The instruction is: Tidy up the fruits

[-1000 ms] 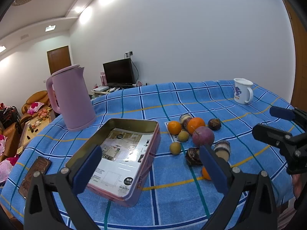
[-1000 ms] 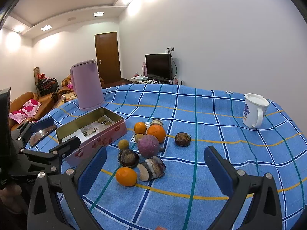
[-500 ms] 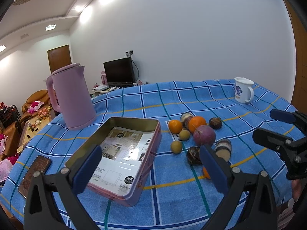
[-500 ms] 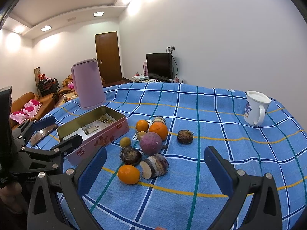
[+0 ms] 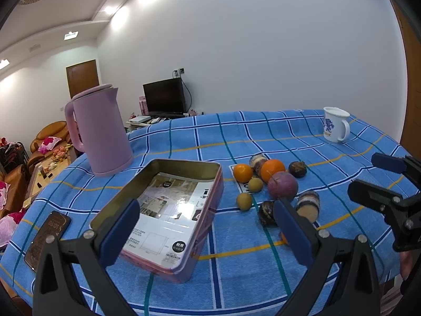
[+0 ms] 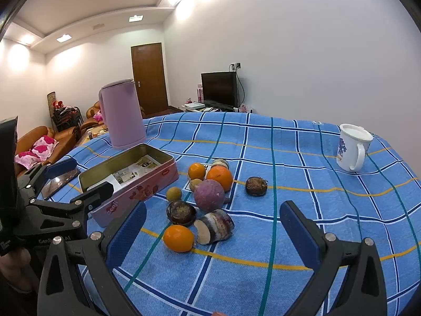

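Several fruits lie clustered on the blue checked tablecloth: oranges (image 6: 219,178), a purple round fruit (image 6: 209,195), small yellow fruits (image 6: 174,193), dark brown ones (image 6: 181,212) and a cut piece (image 6: 215,226). An open pink tin (image 5: 168,210) with a printed sheet inside sits left of them. My left gripper (image 5: 206,230) hovers open over the tin's near end. My right gripper (image 6: 213,234) is open just short of the nearest orange (image 6: 179,238). Neither holds anything. The same purple fruit (image 5: 282,185) shows in the left wrist view.
A pink kettle (image 5: 101,131) stands behind the tin. A white mug (image 6: 352,147) is at the far right. A phone (image 5: 47,237) lies near the table's left edge. The right gripper's frame (image 5: 389,200) shows at the right of the left view.
Both grippers have moved slightly nearer to the table; the fruits and tin look a little closer. Nothing was grasped or moved.
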A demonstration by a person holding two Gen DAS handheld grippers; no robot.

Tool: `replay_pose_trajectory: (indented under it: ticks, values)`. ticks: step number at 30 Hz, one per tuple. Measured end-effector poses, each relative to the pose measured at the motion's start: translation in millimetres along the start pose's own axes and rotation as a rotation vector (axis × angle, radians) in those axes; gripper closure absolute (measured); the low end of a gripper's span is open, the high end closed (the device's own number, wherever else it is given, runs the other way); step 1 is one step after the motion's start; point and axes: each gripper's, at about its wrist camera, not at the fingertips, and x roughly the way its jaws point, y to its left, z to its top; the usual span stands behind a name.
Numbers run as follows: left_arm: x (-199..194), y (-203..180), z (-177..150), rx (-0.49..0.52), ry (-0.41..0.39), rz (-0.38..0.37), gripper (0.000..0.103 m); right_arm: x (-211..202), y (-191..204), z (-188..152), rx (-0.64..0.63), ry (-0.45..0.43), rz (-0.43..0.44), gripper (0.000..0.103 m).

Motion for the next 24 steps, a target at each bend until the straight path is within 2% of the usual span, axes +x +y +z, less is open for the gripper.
replay_pose_trajectory:
  ticks: [24]
  values:
    - [9.4,-4.9,-4.3,0.01,0.022,-0.006,0.0,7.7,-3.9,-5.8,0.008,0.02,-0.003,0.001]
